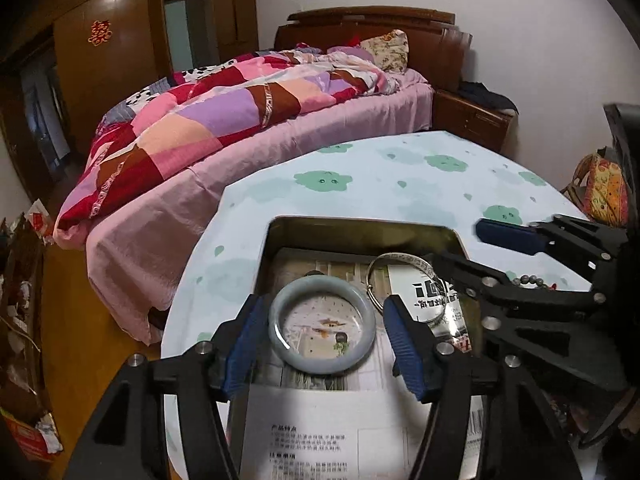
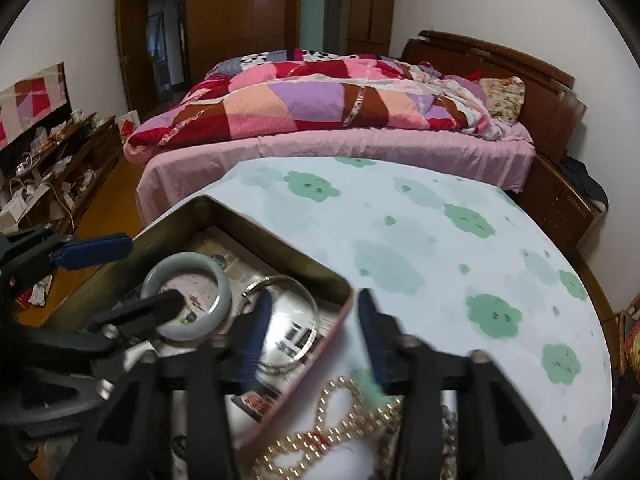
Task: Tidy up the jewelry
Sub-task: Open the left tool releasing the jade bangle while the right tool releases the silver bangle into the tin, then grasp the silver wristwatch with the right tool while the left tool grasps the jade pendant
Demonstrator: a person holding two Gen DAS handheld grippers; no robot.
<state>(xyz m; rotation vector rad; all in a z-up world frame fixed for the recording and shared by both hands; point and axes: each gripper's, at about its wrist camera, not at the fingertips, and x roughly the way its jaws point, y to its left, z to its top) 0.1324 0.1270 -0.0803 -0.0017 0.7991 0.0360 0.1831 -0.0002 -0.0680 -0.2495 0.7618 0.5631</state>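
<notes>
Left fingers (image 1: 324,334): mine, spread apart, blue pads on either side of the jade bangle with a gap at each side; they pinch nothing.
Right fingers (image 2: 312,340): also spread; one blue pad hangs over the tin's inside, the other outside its rim, so the tin wall runs between them. Nothing is pinched.
Jade bangle (image 1: 322,326): pale grey-green ring, lying flat on printed paper inside the tin, between my left fingers but not pressed by them.
Silver bangle (image 2: 294,322): thin metal hoop, lying in the tin just beside the jade bangle; in the right wrist view the two rings look close, whether they touch I cannot tell.
Tin (image 1: 352,226): shallow open metal box with rounded corners, pink on the outer wall, standing on the desk and lined with printed paper.
Gold chain (image 2: 320,432): beaded links, looped on the desk outside the tin, low beneath my right fingers.
Bead bracelet (image 1: 532,281): small dark round beads on the desk, beyond my right gripper in the left wrist view.
Desk (image 2: 460,240): covered by a pale cloth with green cloud shapes.
Bed (image 1: 240,120): behind the desk, pink sheet, patchwork quilt, dark wooden headboard.
</notes>
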